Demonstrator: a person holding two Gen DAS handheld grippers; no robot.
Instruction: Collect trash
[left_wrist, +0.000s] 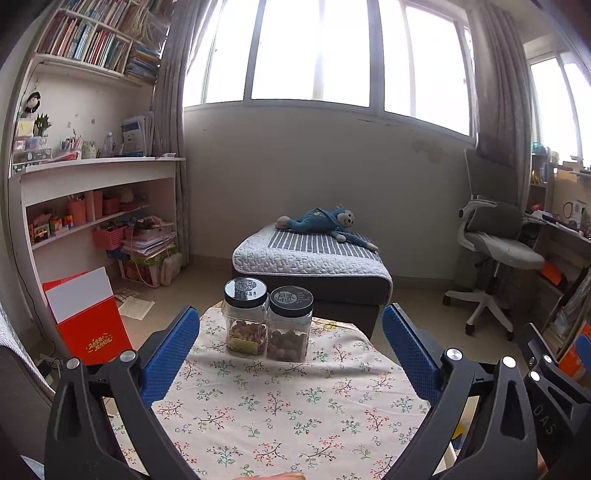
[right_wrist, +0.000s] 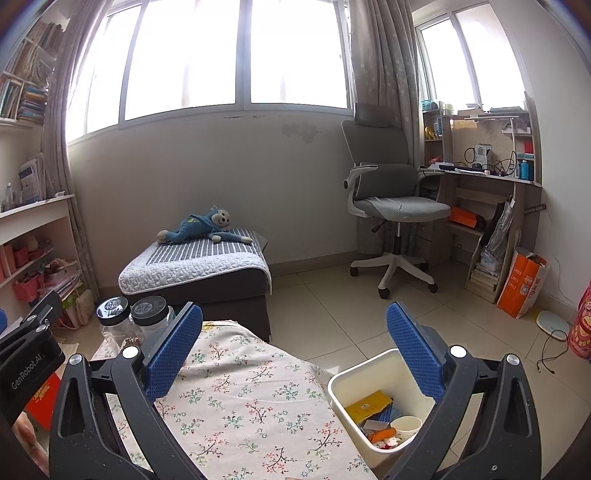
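Observation:
A white trash bin (right_wrist: 345, 384) stands on the floor right of the table, holding a yellow box (right_wrist: 369, 404), a paper cup (right_wrist: 406, 424) and other scraps. My right gripper (right_wrist: 294, 354) is open and empty, above the table's right edge and the bin. My left gripper (left_wrist: 291, 354) is open and empty over the floral tablecloth (left_wrist: 280, 406), short of two jars. No loose trash shows on the cloth.
Two clear jars with black lids (left_wrist: 245, 317) (left_wrist: 290, 323) stand at the table's far edge. Beyond are an ottoman (left_wrist: 314, 269) with a blue plush monkey (left_wrist: 321, 221), an office chair (right_wrist: 391, 206), a desk (right_wrist: 487, 177), shelves (left_wrist: 92, 177) and a red box (left_wrist: 88, 325).

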